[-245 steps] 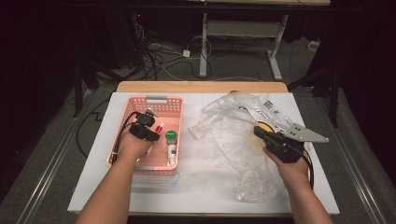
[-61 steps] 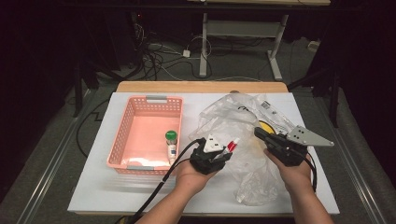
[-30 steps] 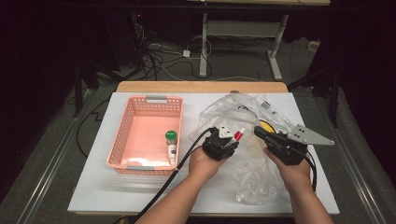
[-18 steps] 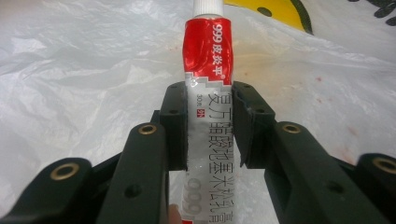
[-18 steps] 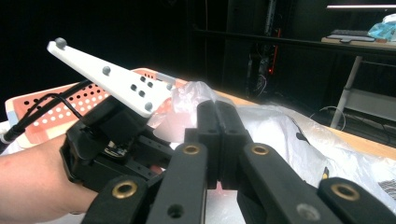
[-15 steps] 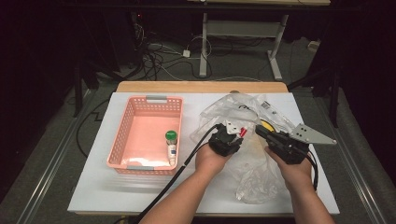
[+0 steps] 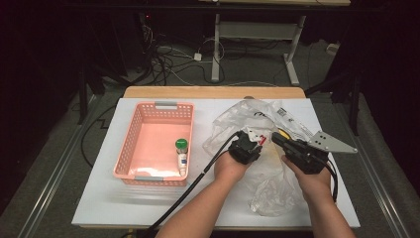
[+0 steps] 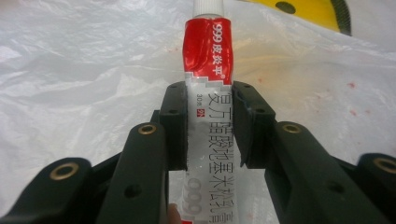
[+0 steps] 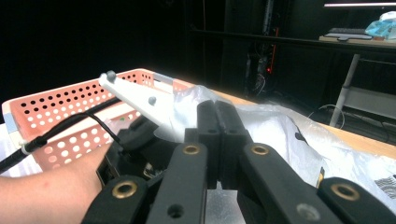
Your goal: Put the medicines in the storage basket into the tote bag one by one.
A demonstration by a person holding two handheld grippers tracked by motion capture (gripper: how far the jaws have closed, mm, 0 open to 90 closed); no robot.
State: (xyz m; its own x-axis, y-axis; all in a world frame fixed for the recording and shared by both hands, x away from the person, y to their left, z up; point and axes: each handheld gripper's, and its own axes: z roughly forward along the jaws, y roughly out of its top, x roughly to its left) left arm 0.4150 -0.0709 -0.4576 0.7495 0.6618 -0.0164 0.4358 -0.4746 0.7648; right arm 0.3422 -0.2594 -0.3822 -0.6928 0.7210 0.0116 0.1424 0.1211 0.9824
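Evidently the job was moving items from the basket (image 7: 130, 148) into the plastic bag (image 7: 267, 193), and it stood partway through. At the left, the basket sat on the white table (image 7: 99, 203) with one green-capped bottle (image 7: 182, 154) lying against its right wall, not yet taken. Just right of it, the left gripper (image 7: 251, 140) was clamped on a red-and-white tube (image 8: 208, 88), its jaws pressing the tube's sides with the capped end sticking out ahead. In the left gripper view the tube hung over crinkled bag plastic, near a yellow item (image 8: 306, 11) already inside. By my reading, the tube was at the bag's mouth but not yet let go. Farther right, the right gripper (image 9: 217, 119) was pinched shut on a fold of the bag, holding it up. Dropping the tube and fetching the bottle seemingly remained.
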